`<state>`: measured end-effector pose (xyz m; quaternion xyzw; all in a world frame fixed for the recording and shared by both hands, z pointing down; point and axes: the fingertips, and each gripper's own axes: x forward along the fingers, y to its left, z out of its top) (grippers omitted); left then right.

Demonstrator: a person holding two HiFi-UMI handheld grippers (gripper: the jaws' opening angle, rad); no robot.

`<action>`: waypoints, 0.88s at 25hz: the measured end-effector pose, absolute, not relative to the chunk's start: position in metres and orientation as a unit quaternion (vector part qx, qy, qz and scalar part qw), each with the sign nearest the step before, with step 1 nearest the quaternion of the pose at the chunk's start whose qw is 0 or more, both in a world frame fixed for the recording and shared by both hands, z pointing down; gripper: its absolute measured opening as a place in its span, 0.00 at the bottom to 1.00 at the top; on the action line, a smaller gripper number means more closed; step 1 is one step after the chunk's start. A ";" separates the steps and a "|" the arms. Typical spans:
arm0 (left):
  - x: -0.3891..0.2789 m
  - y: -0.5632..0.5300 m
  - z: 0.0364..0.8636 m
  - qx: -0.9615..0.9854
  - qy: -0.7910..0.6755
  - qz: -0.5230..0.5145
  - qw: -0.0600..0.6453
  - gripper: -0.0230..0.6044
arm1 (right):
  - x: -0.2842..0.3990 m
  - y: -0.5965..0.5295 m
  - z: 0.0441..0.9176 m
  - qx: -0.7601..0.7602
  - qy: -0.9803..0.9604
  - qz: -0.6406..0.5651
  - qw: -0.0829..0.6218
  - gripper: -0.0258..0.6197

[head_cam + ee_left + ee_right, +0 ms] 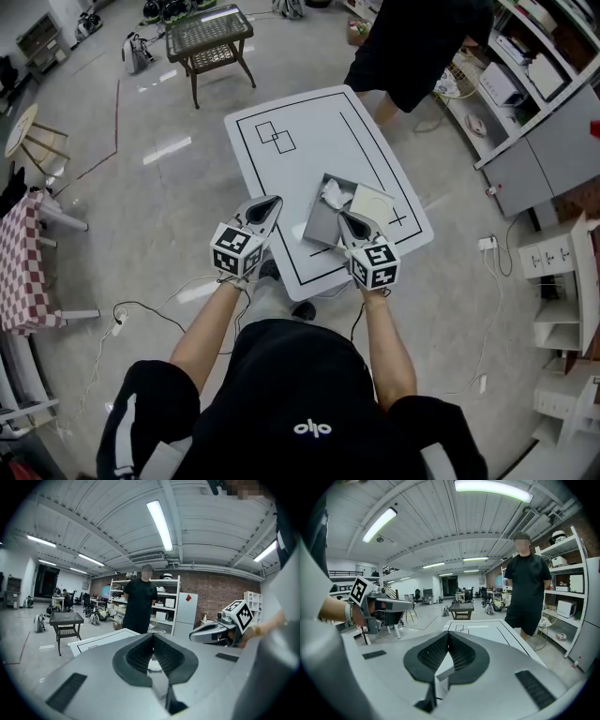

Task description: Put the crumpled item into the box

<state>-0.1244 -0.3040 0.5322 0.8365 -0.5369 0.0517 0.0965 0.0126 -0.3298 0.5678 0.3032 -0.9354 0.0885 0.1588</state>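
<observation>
white table with black outlines sits mid frame in the head view. grey box stands open on its lower right part, with a pale flap lying over the box's right side. crumpled item, white, is already inside the box, in its upper left corner.

left gripper hangs just left of the box with its tip near the box's left wall, not clearly touching. its jaws are pressed together with nothing between them. in the left gripper view the crumpled item shows below the closed tips.

right gripper is at the lower edge of the box, tip over the near rim. in the right gripper view its jaws meet at the tip and pinch nothing, and a box corner shows underneath them.

a person in black stands past the table, upper right of the head view. a small dark mesh-top table is upper left on the floor. shelves run along the right edge.
</observation>
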 end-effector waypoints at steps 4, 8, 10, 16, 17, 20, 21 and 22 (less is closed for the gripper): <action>-0.123 -0.303 0.533 0.838 -0.534 0.052 0.098 0.05 | 0.014 -0.329 0.567 0.305 -0.935 0.089 0.159 0.05; -0.123 -0.302 0.533 0.839 -0.532 0.053 0.099 0.05 | 0.013 -0.329 0.566 0.307 -0.934 0.089 0.159 0.05; -0.123 -0.301 0.534 0.840 -0.531 0.053 0.099 0.05 | 0.013 -0.328 0.567 0.307 -0.934 0.090 0.159 0.05; -0.123 -0.298 0.533 0.840 -0.531 0.054 0.098 0.05 | 0.015 -0.324 0.568 0.307 -0.934 0.091 0.159 0.05; -0.123 -0.298 0.533 0.840 -0.531 0.054 0.098 0.05 | 0.015 -0.324 0.568 0.307 -0.934 0.090 0.159 0.05; -0.121 -0.296 0.535 0.840 -0.530 0.055 0.099 0.05 | 0.018 -0.324 0.570 0.308 -0.933 0.090 0.160 0.05; -0.121 -0.296 0.535 0.840 -0.530 0.055 0.099 0.05 | 0.018 -0.324 0.571 0.308 -0.933 0.090 0.161 0.05; -0.121 -0.296 0.536 0.840 -0.530 0.055 0.099 0.05 | 0.018 -0.324 0.571 0.309 -0.933 0.090 0.161 0.05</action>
